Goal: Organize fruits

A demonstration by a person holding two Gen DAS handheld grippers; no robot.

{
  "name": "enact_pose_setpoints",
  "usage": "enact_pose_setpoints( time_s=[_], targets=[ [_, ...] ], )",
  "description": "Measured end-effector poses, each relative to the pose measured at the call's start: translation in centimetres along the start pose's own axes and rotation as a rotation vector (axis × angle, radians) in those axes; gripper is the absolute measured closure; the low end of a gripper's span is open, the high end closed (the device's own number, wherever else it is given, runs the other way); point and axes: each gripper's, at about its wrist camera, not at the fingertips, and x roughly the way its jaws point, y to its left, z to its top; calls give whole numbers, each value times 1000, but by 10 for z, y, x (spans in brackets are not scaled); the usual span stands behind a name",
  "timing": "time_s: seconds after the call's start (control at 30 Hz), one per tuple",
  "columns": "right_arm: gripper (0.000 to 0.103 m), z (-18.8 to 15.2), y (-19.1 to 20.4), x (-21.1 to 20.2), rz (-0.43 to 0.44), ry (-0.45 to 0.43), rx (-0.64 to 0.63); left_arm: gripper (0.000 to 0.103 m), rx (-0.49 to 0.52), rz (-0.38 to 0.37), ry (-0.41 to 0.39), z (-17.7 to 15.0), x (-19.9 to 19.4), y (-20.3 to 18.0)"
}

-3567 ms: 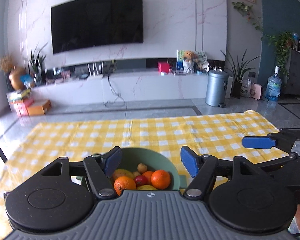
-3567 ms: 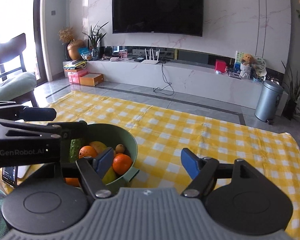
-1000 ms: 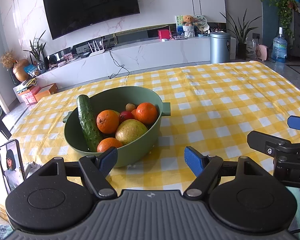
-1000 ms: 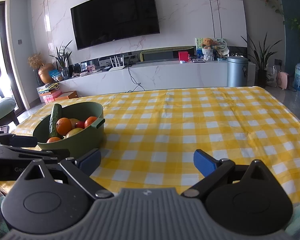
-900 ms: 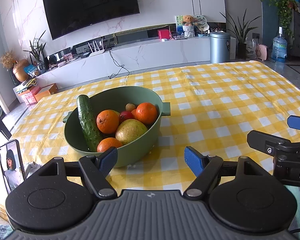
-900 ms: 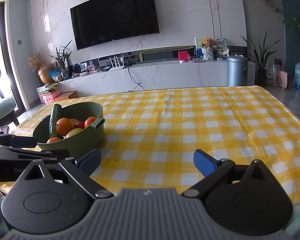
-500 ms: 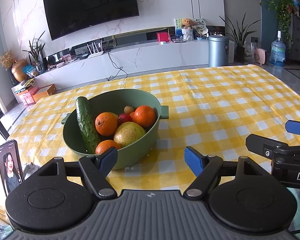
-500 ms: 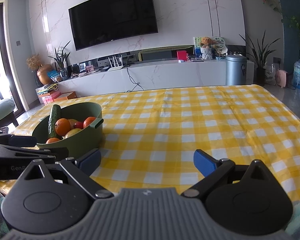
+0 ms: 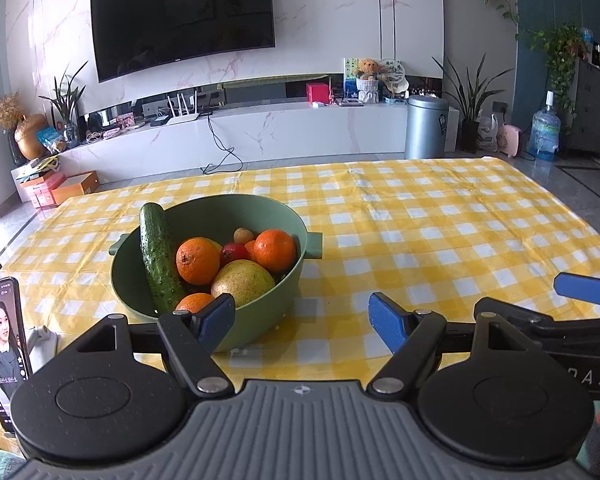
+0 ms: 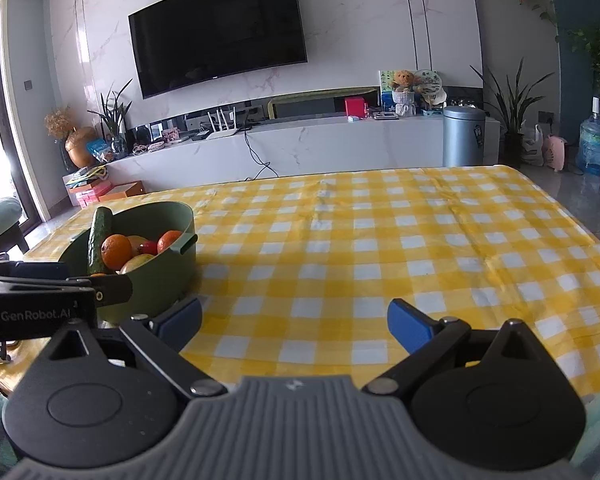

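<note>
Both my tongs empty, fruit waiting in the bowl

Left view: my left tongs gape apart; the bowl sits center-left, so I'd drop straight onto 1 orange. Right view: my right tongs are spread too, bowl at left edge.

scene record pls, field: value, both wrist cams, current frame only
surface: yellow checked tablecloth
container: green bowl, left part of cloth
contents: cucumber leaning on rim, oranges, pear-like fruit, small red fruit
left gripper: open, empty, short of bowl
right gripper: open, empty, over bare cloth
side item: phone, screen lit
</note>
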Motion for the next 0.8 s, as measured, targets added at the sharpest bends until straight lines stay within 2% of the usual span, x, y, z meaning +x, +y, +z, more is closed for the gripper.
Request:
enact_pose_setpoints(
  time_s=[0.33,0.8],
  targets=[
    [7,0,1,1,-4,4,-4,14,-41,-15,-28,1,-3,3],
    [7,0,1,1,-4,6,-5,14,-38,-19,-30,2,-5,2]
  ],
)
